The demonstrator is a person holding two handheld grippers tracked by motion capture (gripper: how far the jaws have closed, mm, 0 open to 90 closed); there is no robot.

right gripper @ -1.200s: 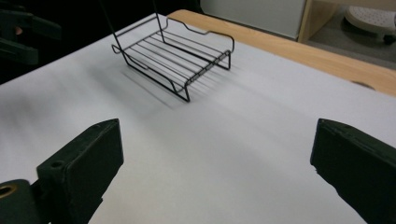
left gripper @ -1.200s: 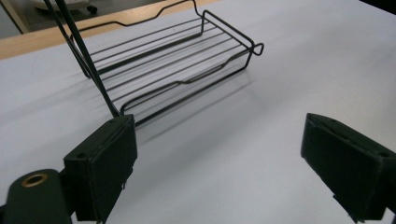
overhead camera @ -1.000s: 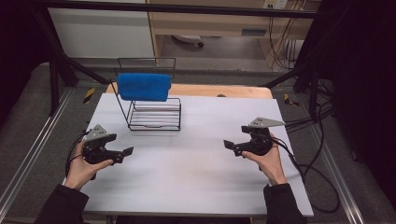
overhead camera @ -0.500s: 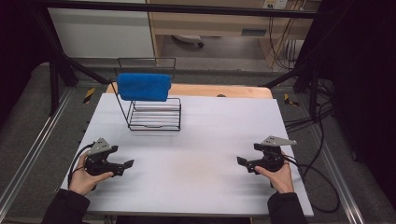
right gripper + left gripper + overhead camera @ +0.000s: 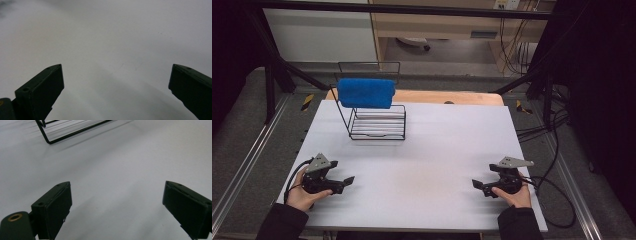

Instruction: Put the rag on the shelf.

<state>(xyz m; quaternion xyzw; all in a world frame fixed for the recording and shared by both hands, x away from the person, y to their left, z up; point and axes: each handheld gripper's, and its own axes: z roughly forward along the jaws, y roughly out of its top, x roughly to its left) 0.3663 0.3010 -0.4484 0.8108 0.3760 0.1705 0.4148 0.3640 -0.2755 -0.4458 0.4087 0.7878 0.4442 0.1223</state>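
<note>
My left gripper (image 5: 343,182) and right gripper (image 5: 479,186) rest low at the near table (image 5: 437,150) corners, jaws spread wide, empty. The blue towel (image 5: 365,92) drapes the wire rack (image 5: 377,122), well apart from both, nearer my left.

I hold my left claw (image 5: 346,181) low by the near left edge, with its tips pointing toward the middle. Its jaws are wide apart with nothing between them. My right claw (image 5: 477,186) sits low at the near right, pointing back at the left one. Its jaws are spread wide too. My left hand (image 5: 302,195) and right hand (image 5: 514,196) wrap around the handles.
</note>
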